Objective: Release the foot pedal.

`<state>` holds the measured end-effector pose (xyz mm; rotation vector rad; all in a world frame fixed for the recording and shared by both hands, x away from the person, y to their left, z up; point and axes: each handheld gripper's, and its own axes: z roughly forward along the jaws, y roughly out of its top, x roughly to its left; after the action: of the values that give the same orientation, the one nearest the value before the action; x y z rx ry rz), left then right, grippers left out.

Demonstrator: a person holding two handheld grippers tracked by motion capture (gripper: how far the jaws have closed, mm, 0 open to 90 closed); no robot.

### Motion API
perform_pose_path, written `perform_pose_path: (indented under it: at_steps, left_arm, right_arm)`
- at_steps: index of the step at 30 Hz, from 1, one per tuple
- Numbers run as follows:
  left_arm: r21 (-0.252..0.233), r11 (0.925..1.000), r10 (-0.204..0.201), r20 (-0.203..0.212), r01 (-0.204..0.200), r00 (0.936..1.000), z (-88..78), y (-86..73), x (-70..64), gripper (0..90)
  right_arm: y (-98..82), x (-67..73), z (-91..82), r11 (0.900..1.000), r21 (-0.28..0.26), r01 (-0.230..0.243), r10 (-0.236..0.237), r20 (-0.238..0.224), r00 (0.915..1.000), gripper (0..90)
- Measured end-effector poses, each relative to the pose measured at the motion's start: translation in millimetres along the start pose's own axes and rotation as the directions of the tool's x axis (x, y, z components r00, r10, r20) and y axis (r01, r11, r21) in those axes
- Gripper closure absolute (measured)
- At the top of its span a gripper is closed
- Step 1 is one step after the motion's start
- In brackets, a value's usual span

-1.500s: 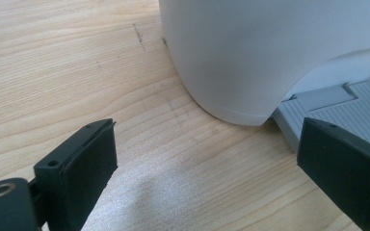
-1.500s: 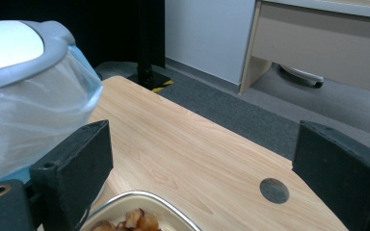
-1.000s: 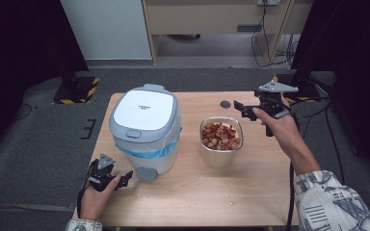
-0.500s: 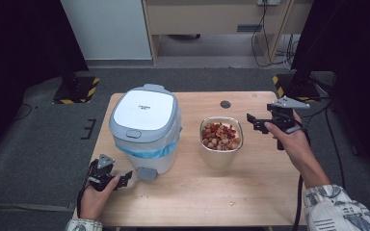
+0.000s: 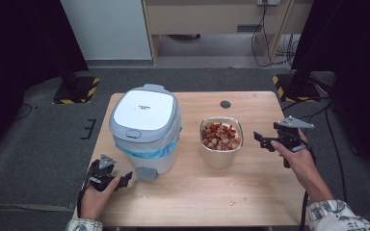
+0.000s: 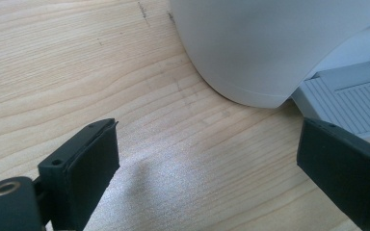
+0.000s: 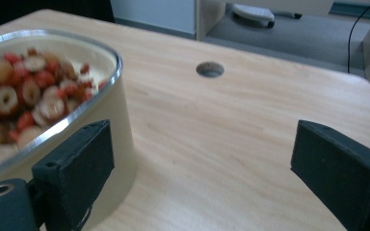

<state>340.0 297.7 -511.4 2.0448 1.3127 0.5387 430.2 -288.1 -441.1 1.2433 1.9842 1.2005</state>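
A white pedal bin (image 5: 144, 125) with a blue bag liner stands on the left half of the wooden table (image 5: 270, 192). Its grey pedal (image 5: 147, 172) sticks out at the front. My left gripper (image 5: 125, 179) lies low on the table just left of that pedal, open and holding nothing. In the left gripper view the gripper (image 6: 207, 163) faces the bin's base (image 6: 270, 43) and the pedal (image 6: 351, 101). A steel-rimmed bowl (image 5: 221, 139) of red and beige food bits sits mid-table. My right gripper (image 5: 263, 140) hovers open just right of it. In the right gripper view the gripper (image 7: 202, 163) has the bowl (image 7: 38, 96) beside its left jaw.
A round cable hole (image 5: 225, 104) lies in the table behind the bowl. A few crumbs (image 5: 231, 203) dot the wood near the front edge. Dark floor surrounds the table, with stands and cables at the back right.
My right gripper has come down and nearer to the person, from above the table's far right to the bowl's right side. The left gripper has stayed put.
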Motion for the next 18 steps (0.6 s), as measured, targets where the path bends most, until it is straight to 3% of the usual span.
perform_pose_path:
  at_steps: [10,18]
  left_arm:
    - [0.014,0.9999,0.006,-0.009,-0.006,0.9999,2.1,-0.8,-0.4,6.9]
    - [0.022,0.9997,0.009,-0.018,-0.008,0.9998,3.4,-1.8,1.1,7.0]
  right_arm:
    - [-32.5,1.3,10.2,0.998,0.062,-0.028,0.028,-0.004,0.9996,7.9]
    - [-44.3,2.6,30.5,0.990,0.130,-0.053,0.050,0.026,0.9984,7.7]
